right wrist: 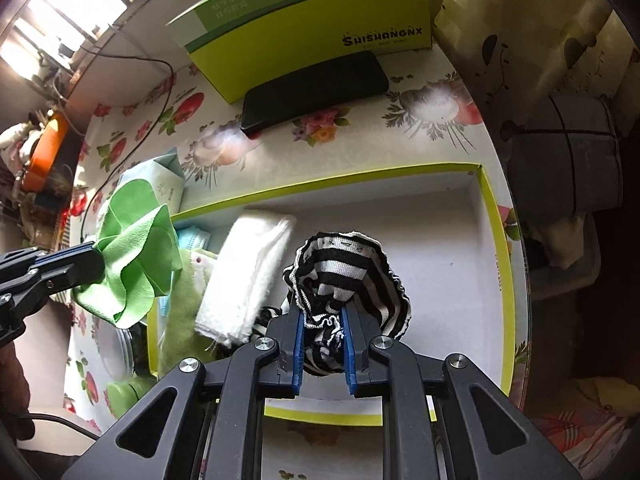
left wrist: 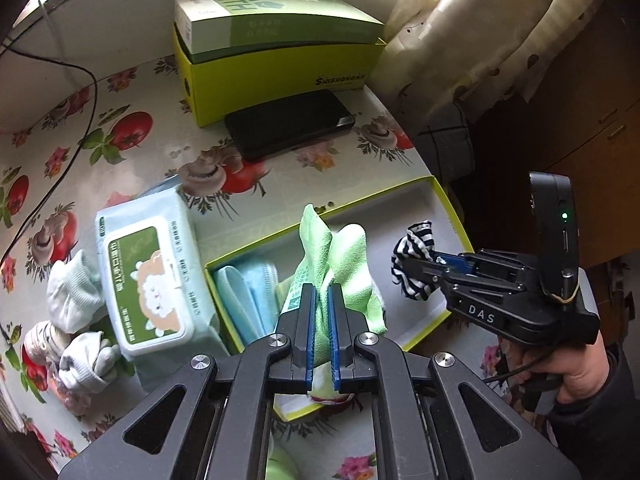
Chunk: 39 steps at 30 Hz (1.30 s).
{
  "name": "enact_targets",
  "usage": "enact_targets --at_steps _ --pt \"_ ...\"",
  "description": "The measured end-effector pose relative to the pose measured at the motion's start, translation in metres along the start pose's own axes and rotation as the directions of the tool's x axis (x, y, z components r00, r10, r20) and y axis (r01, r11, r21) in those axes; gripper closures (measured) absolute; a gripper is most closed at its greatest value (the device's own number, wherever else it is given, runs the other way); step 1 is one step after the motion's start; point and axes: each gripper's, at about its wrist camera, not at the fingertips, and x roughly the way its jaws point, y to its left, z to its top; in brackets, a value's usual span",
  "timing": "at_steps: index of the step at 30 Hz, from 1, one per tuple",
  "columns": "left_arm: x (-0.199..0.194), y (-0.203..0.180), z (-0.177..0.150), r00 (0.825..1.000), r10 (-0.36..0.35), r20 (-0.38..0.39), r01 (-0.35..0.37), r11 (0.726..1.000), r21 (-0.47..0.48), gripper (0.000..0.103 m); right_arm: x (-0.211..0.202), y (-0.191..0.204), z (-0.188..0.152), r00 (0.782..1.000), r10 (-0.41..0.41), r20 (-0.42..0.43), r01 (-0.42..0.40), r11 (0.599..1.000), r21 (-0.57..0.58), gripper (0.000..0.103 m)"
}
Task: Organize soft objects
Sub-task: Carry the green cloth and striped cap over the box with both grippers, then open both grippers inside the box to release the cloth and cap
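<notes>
My left gripper (left wrist: 322, 292) is shut on a light green cloth (left wrist: 340, 256) and holds it above the left part of a shallow yellow-rimmed box lid (left wrist: 424, 196). The cloth also shows in the right wrist view (right wrist: 132, 264). My right gripper (right wrist: 323, 312) is shut on a black-and-white striped cloth (right wrist: 352, 272), held over the middle of the lid (right wrist: 492, 240). It shows in the left wrist view (left wrist: 416, 264) too. In the lid lie a folded white towel (right wrist: 248, 272), blue face masks (left wrist: 248, 292) and a green item (right wrist: 180, 320).
A wet-wipes pack (left wrist: 152, 280) and pale socks (left wrist: 76, 292) lie left of the lid on the flowered tablecloth. A yellow-green box (left wrist: 280, 68) with a black phone (left wrist: 288, 124) before it stands at the back. A curtain (left wrist: 480, 32) hangs right; a cable (left wrist: 80, 120) runs left.
</notes>
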Motion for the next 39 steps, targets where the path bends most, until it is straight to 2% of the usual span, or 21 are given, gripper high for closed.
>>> enact_targets --at_steps 2,5,6,19,23,26,27,39 --pt "0.005 -0.008 0.002 1.0 -0.01 -0.007 0.01 1.0 0.01 0.097 0.003 -0.003 -0.002 1.0 0.002 -0.015 -0.002 1.0 0.006 0.083" --pt "0.014 -0.019 0.007 0.999 -0.029 -0.02 0.03 0.999 0.014 0.097 -0.001 -0.008 -0.006 1.0 0.018 -0.006 -0.018 0.999 0.027 0.061" --pt "0.017 -0.022 0.009 0.999 -0.03 -0.023 0.031 0.999 0.019 0.097 -0.004 -0.01 -0.009 1.0 0.024 0.0 -0.024 0.999 0.033 0.059" --pt "0.068 -0.055 0.029 0.996 -0.038 -0.078 0.044 0.996 0.078 0.097 -0.036 -0.026 -0.038 0.998 0.044 0.049 -0.048 0.994 0.095 0.058" --pt "0.08 -0.054 0.031 0.995 -0.02 -0.099 0.026 0.998 0.064 0.089 -0.037 -0.029 -0.045 0.998 0.046 0.048 -0.051 0.992 0.111 0.058" --pt "0.075 -0.054 0.03 0.995 -0.038 -0.093 0.044 0.997 0.059 0.067 -0.041 -0.029 -0.047 0.997 0.047 0.056 -0.053 0.992 0.114 0.058" --pt "0.071 -0.054 0.03 0.995 -0.043 -0.088 0.048 0.997 0.058 0.065 -0.042 -0.028 -0.047 0.997 0.046 0.059 -0.052 0.992 0.114 0.058" --pt "0.022 -0.039 0.012 0.996 -0.079 -0.03 0.079 0.997 0.023 0.065 -0.06 0.0 -0.04 0.995 0.027 0.096 -0.033 0.997 0.065 0.058"
